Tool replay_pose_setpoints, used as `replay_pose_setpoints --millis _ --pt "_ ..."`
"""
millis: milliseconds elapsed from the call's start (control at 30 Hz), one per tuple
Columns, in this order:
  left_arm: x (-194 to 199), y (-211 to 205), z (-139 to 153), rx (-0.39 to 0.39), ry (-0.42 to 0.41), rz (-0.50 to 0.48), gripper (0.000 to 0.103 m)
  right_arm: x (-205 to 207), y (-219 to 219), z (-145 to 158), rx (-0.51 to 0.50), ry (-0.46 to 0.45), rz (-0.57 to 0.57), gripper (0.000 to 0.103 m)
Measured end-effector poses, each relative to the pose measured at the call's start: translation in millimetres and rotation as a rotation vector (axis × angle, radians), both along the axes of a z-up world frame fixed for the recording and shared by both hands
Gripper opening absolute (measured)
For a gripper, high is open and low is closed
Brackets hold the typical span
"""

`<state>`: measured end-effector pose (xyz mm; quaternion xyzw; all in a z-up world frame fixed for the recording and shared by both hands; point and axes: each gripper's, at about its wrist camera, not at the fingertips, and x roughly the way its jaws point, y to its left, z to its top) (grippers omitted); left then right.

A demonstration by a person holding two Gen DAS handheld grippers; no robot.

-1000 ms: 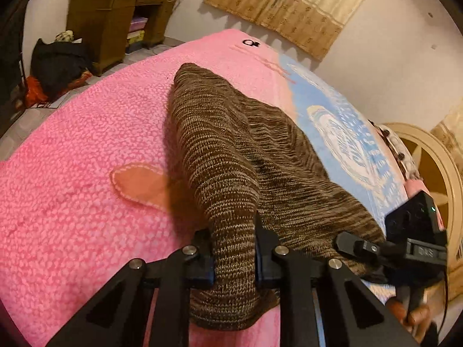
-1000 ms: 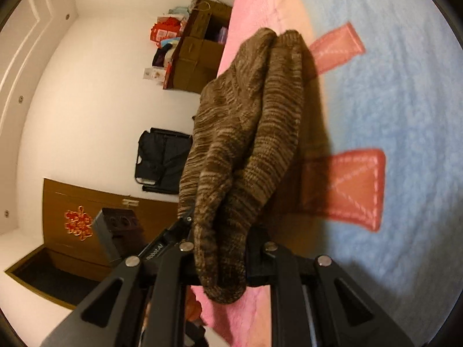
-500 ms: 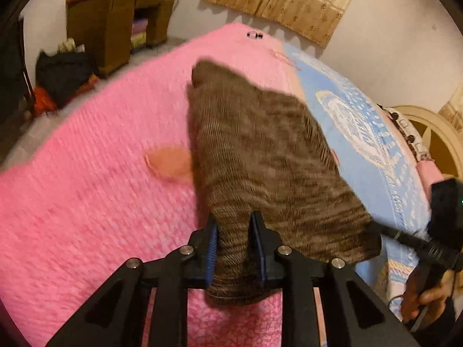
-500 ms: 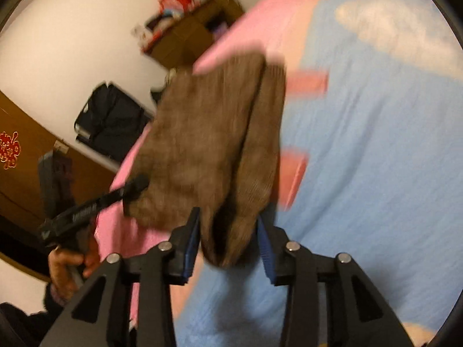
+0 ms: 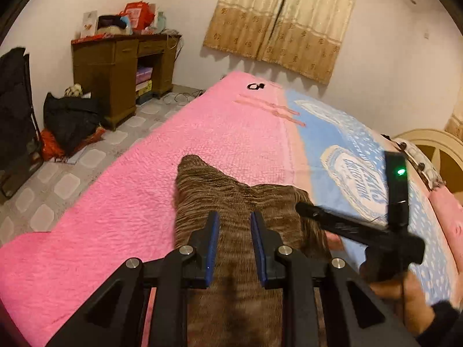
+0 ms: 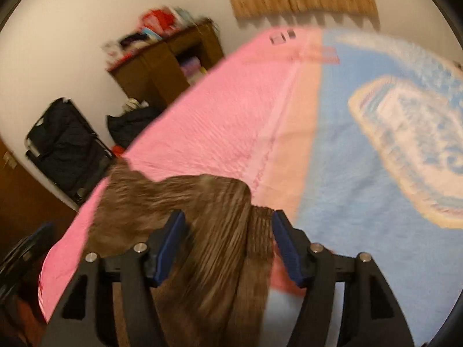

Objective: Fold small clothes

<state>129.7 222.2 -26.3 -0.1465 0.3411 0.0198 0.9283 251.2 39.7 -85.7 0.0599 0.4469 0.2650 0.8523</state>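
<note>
My left hand-held gripper (image 5: 233, 241) is clamped on the brown knit garment (image 5: 231, 196) at lower centre. My right hand-held gripper (image 6: 227, 238) is closing, pads apart around blurred knit. The garment trails onto the pink bed (image 5: 144, 196).

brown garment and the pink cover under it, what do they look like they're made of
The brown garment looks like a soft knit, maybe wool or acrylic: fine ribbed rows, mottled brown and tan yarn, matte, and it drapes limply. The pink cover looks like plush fleece or quilted cotton: a pebbled, stitched texture with no sheen. The exact fibre of either cannot be told from these views.
</note>
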Motion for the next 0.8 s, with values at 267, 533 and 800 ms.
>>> replay_pose_setpoints --millis 267,533,800 --pt "2 6 -55 0.080 0.037 0.170 0.026 -32 45 9 -0.193 -0.191 0.192 0.013" --pt "-3 23 -63 -0.002 0.015 0.177 0.026 16 24 -7 -0.160 -0.115 0.066 0.044" --pt "-3 24 -62 -0.032 0.001 0.151 0.026 -82 -22 40 -0.012 -0.205 0.121 0.024"
